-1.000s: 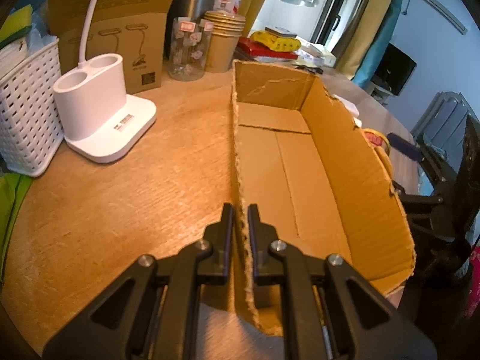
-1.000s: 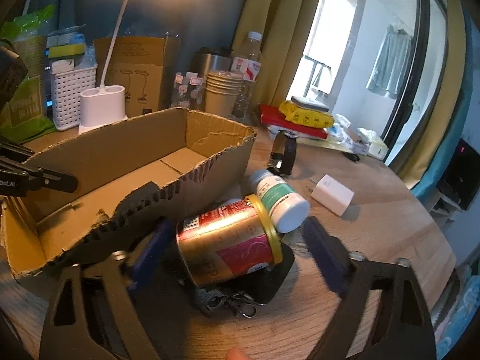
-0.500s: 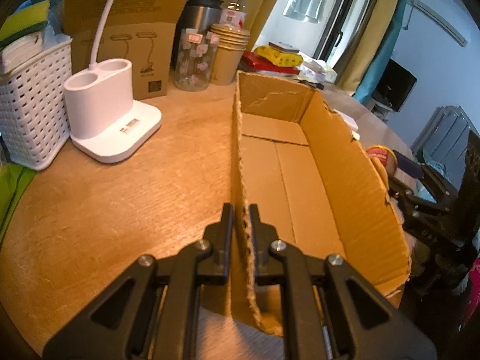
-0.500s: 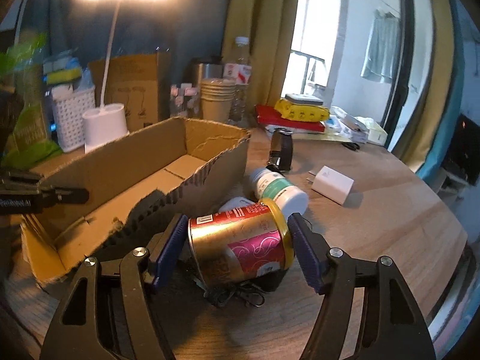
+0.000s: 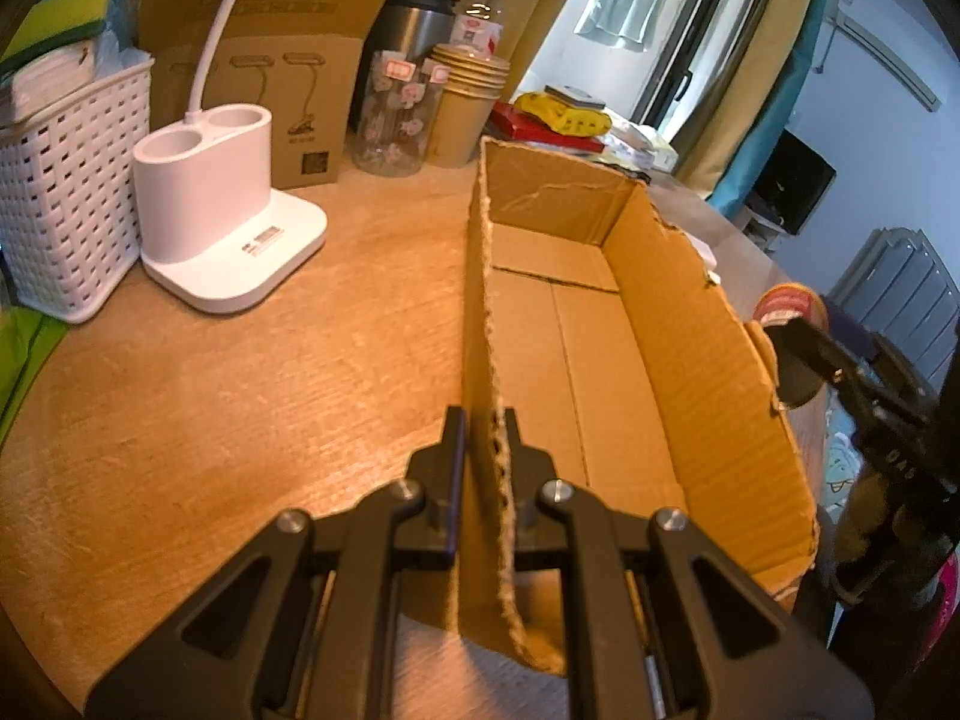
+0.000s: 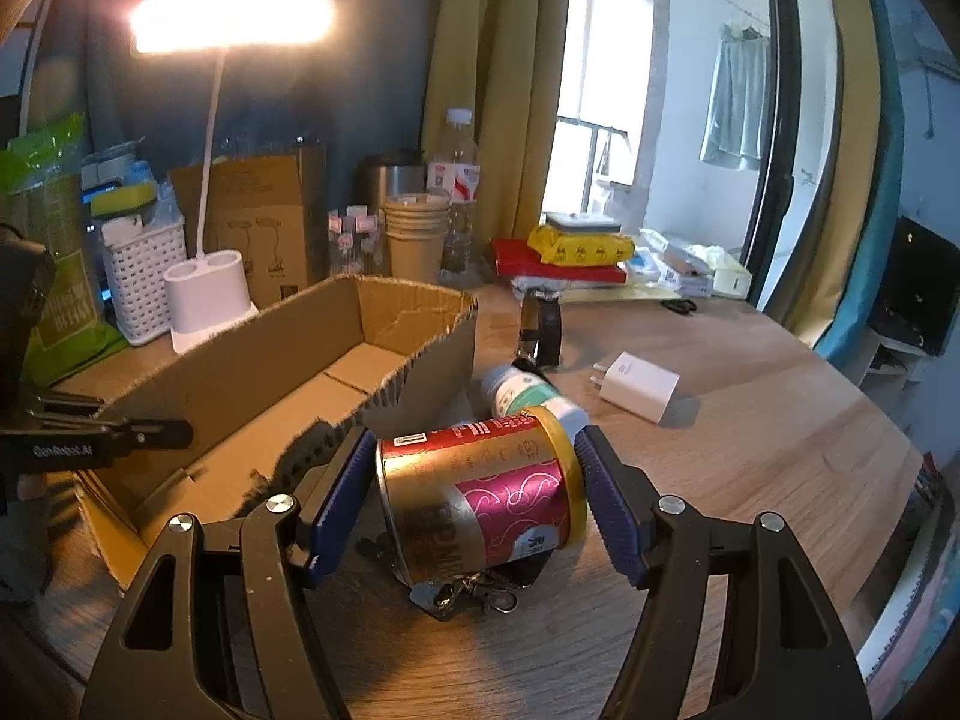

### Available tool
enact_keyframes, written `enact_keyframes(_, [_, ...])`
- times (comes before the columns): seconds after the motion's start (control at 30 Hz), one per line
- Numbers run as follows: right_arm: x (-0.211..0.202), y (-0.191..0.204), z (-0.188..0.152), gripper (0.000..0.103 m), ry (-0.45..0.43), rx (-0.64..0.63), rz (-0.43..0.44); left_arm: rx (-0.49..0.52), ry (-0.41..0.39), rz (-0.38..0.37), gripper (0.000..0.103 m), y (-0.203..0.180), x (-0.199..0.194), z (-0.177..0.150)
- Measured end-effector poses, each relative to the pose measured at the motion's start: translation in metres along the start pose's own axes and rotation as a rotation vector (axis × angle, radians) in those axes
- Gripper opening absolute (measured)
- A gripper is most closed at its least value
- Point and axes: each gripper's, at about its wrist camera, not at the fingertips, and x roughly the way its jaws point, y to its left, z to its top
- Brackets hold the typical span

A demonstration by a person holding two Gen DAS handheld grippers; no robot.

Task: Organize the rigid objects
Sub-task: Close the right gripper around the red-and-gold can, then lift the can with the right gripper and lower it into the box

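An open, empty cardboard box (image 5: 570,360) lies on the wooden table. My left gripper (image 5: 485,420) is shut on the box's near side wall, one finger inside and one outside. In the right wrist view my right gripper (image 6: 477,438) is shut on a gold and red can (image 6: 480,498) lying on its side, blue pads pressing on its two ends. The can hangs just above the table beside the box (image 6: 270,360). From the left wrist view the can (image 5: 789,306) peeks over the box's right wall.
Behind the can lie a white bottle with a teal label (image 6: 522,390), a white charger (image 6: 639,384) and a watch (image 6: 540,330). A key clip (image 6: 474,591) lies under the can. A white lamp base (image 5: 222,240), white basket (image 5: 66,192), jar and paper cups (image 5: 468,114) stand left of the box.
My right gripper's pads closed onto the can's ends and lifted it a little off the table. My left gripper kept its hold on the box wall.
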Motion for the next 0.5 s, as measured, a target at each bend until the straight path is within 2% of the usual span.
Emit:
enact_keyframes(0.23, [-0.025, 0.008, 0.017, 0.071, -0.063, -0.013, 0.004, 0.001, -0.004, -0.002, 0.01, 0.0, 0.0, 0.001])
enact_keyframes(0.5, [-0.045, 0.036, 0.033, 0.071, -0.117, -0.055, 0.059, 0.004, -0.011, 0.004, 0.01, -0.001, -0.003, 0.0])
